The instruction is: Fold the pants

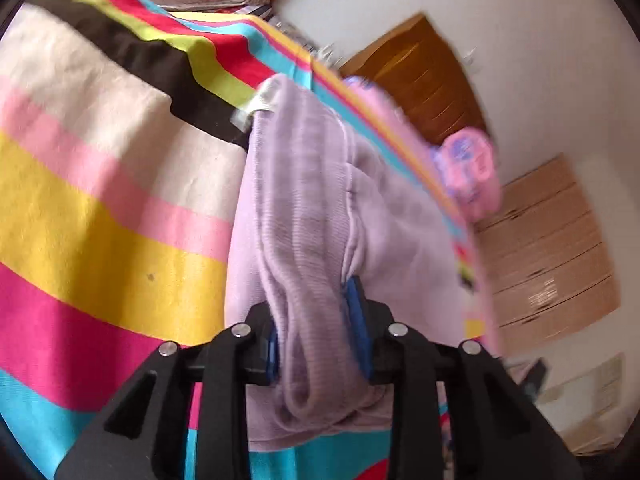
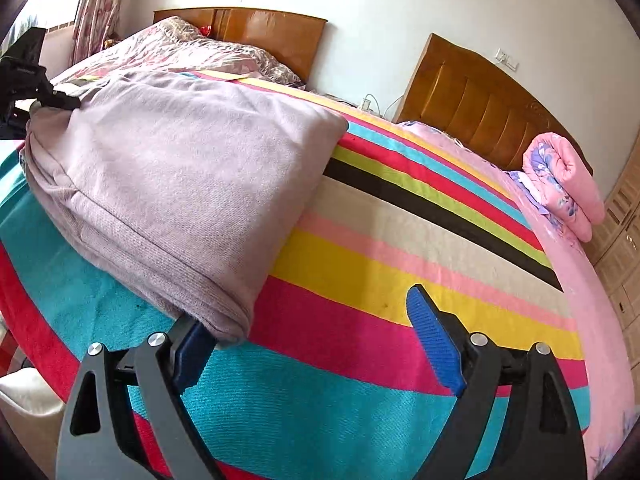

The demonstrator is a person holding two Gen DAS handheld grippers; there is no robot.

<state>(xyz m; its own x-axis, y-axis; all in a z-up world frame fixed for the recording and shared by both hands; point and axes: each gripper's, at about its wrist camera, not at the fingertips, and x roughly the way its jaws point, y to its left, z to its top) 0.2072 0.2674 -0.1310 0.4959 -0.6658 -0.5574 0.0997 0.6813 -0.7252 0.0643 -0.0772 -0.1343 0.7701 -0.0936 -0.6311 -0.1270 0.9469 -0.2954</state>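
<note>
Your left gripper (image 1: 316, 332) is clamped on a bunched edge of the lilac pants (image 2: 172, 184), which lie folded on the striped bedsheet (image 2: 400, 248). Your right gripper (image 2: 316, 344) stands wide, empty, beside the pants' near corner.

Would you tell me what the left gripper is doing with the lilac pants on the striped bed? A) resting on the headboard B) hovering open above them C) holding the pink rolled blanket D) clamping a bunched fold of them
D: in the left wrist view the left gripper has its blue pads pressed on a bunched fold of the lilac pants.
</note>
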